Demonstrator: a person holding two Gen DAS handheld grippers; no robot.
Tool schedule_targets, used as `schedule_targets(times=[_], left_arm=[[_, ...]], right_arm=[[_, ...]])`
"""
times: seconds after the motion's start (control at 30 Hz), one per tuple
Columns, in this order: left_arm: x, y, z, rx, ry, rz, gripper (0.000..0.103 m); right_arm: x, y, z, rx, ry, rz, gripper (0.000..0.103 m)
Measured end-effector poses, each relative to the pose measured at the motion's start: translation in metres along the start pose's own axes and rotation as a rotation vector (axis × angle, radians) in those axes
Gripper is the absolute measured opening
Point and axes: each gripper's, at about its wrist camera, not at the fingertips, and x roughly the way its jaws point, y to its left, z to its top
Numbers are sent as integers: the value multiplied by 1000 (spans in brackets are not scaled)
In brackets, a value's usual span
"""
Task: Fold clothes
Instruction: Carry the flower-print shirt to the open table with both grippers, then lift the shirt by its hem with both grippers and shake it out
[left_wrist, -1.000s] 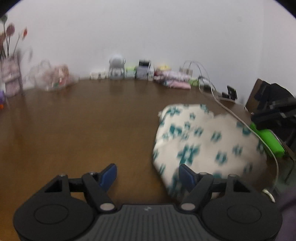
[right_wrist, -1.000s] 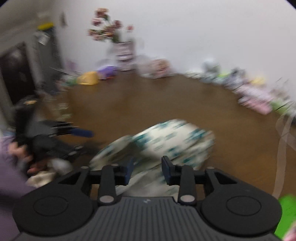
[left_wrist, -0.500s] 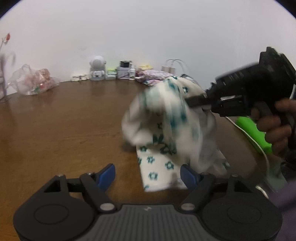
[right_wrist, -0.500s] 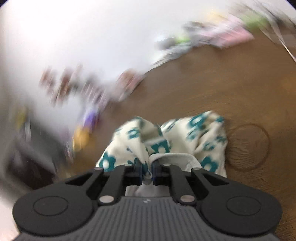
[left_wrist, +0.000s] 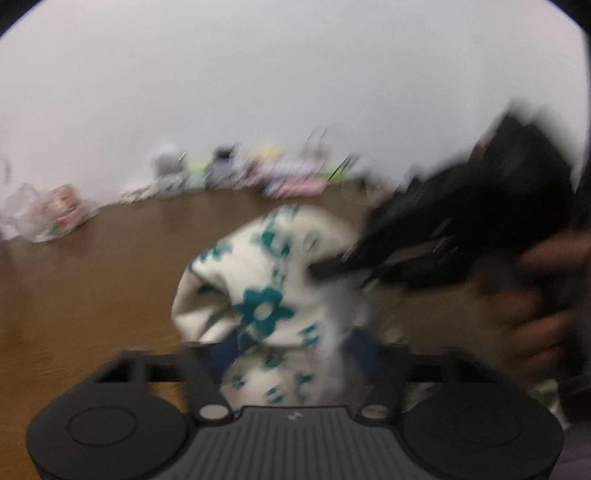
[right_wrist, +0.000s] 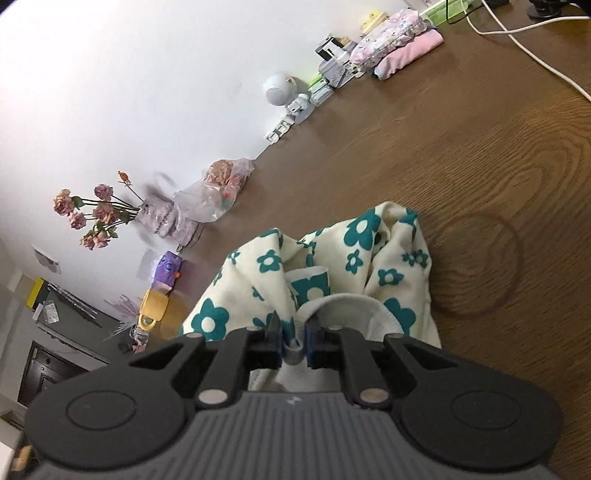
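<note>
The flowery cloth (right_wrist: 332, 266) is bunched up in a soft lump right in front of my right gripper (right_wrist: 294, 341), and my right jaws are pinched tight on its pale ribbed edge. It hangs from that pinch and its lower part rests on the brown table (right_wrist: 480, 166). My left gripper (left_wrist: 291, 350) is low down by the same cloth (left_wrist: 258, 295), and its jaws are closing with cloth between them, but that view is too blurry for me to say if the pads press on it yet. From the left side I can see my right gripper (left_wrist: 424, 243) and the hand (left_wrist: 532, 295) holding it, up and to the right of the cloth. I think the folding has barely begun: nothing is flat and no fold is made, so I must spread it out first. Far ahead, by the white wall (right_wrist: 129, 74), there are pink folded clothes (right_wrist: 399, 40), a round white gadget (right_wrist: 279, 90), a plastic bag (right_wrist: 218, 188) and a vase of dried flowers (right_wrist: 110, 214). A white cable (right_wrist: 528, 44) lies across the far right of the table.
</note>
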Motion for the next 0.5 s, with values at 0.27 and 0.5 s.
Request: schedule_targets(times=[0.27,0.5], left_arm=[[-21,24,1,-151,-67,31,3],[-74,17,11,-102,-222,28,2]], right_arm=[[-16,45,-47,-547,-177,-217,51],[-7,68,-91,-938,-278,-373,40]])
